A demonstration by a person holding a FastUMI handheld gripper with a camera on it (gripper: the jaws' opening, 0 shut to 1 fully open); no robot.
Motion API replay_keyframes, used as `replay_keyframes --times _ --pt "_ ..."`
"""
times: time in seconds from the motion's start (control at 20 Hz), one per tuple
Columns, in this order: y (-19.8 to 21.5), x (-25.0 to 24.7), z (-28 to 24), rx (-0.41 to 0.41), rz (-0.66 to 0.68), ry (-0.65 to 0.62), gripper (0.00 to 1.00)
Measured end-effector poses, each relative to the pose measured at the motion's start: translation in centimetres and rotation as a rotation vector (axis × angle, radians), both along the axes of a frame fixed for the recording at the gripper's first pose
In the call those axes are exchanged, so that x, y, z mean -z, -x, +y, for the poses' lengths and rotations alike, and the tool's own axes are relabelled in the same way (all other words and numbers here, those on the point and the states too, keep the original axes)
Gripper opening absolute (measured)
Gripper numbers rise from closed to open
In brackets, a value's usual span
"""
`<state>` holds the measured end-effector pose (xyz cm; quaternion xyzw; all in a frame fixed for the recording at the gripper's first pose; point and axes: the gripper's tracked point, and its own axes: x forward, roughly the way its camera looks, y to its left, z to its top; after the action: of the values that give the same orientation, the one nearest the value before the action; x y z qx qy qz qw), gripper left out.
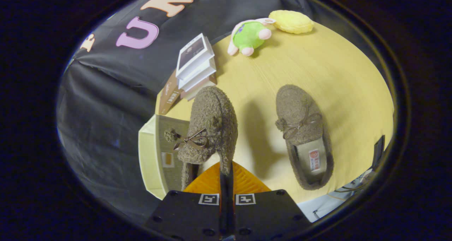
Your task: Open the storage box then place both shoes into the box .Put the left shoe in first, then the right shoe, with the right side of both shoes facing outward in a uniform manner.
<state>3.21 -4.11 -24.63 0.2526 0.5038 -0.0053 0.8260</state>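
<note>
Shoe (212, 128) pinched at its heel rim by the gripper (226, 179).
It is held tilted above the open box (150, 156); the other shoe (303, 135) lies flat on the table (339, 75), right of the fingers.

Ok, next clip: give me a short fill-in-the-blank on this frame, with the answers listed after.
1. The gripper is shut on the rim of one fuzzy brown ____.
2. The held fuzzy brown shoe hangs over the open pale yellow ____.
3. The other fuzzy brown shoe lies on the yellow wooden ____.
4. The green plush toy lies beside a yellow ____.

Answers: shoe; storage box; table; cushion
</note>
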Motion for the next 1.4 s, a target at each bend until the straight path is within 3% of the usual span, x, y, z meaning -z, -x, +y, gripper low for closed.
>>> replay_keyframes --times 0.35,0.7,1.1,1.4 --pt "0.3 -7.0 5.8 -0.080 -0.088 -0.128 0.03" --pt "0.7 -7.9 13.8 -0.150 -0.061 -0.239 0.03" --pt "-0.9 -1.6 22.5 -0.229 0.010 -0.083 0.03" --pt "-1.7 3.7 25.2 -0.219 0.065 0.082 0.03"
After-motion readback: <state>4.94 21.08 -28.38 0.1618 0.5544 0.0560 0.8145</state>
